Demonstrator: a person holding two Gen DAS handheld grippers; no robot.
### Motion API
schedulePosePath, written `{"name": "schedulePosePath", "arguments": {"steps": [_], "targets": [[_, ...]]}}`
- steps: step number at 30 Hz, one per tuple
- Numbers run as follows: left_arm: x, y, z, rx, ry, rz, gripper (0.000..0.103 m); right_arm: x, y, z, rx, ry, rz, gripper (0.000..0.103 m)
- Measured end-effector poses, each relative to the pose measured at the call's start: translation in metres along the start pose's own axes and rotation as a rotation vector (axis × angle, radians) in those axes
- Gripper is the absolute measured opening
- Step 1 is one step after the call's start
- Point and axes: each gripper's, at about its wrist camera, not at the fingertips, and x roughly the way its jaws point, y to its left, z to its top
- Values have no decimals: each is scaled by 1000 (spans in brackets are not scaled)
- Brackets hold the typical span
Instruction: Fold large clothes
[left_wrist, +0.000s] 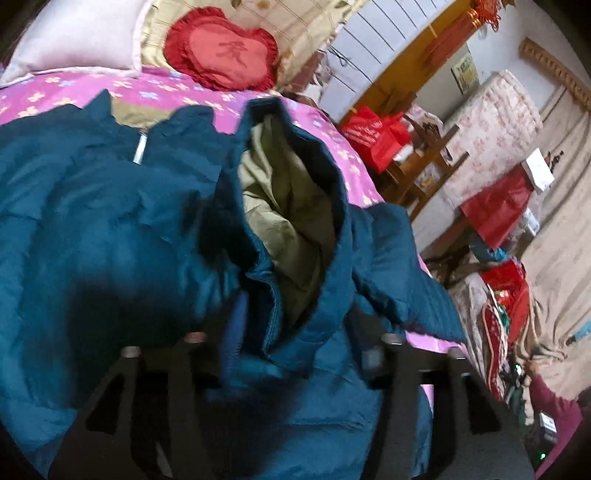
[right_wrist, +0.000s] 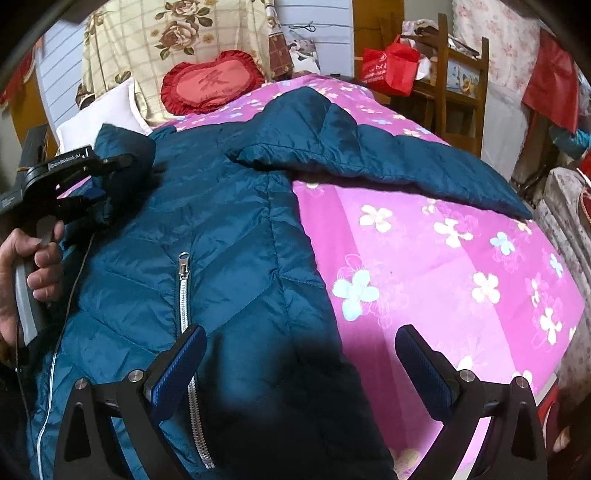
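Observation:
A teal padded jacket lies on a pink flowered bedspread, one sleeve stretched to the right. My left gripper is shut on the jacket's other sleeve cuff, held up so its olive lining shows. It also shows in the right wrist view at the jacket's left side, gripping teal fabric. My right gripper is open and empty, above the jacket's lower right edge near a silver pocket zipper.
A red heart cushion, a white pillow and a floral pillow lie at the bed's head. A wooden chair with a red bag stands beyond the bed's right side, with more red bags near it.

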Motion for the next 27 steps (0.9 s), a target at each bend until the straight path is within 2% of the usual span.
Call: {"name": "schedulePosePath", "arguments": {"steps": [1,7,11,14,17,18,21,23,25,27], "targets": [[-1,0,-2,-3,1,-6,64,0,1,0,-1,1,-2,101],[-19,-2,-13,-17,25,-36,65,6,4,0,1,16,-23,101],[-51,20,-21,-17,-7,-1,65,6,3,-1,8,13,-49,101],[-79,51,-20,-21,-43,88,65,-1,2,0,22,-20,-49,101],[-113,92,-18,-27,-89,221,65,-21,5,3,24,-123,-39,101],[-127,111,-17,-39,-105,287,65,-29,8,4,22,-166,-29,101],[-152,156,-16,-81,-136,427,65,-35,28,19,0,-227,32,101],[-161,174,-15,-105,-151,462,65,-25,59,40,-70,-206,67,101],[-168,184,-15,-123,-173,464,65,-12,98,70,-129,-192,131,101],[-167,182,-13,-104,-178,476,65,4,136,94,-175,-176,185,101]]}}
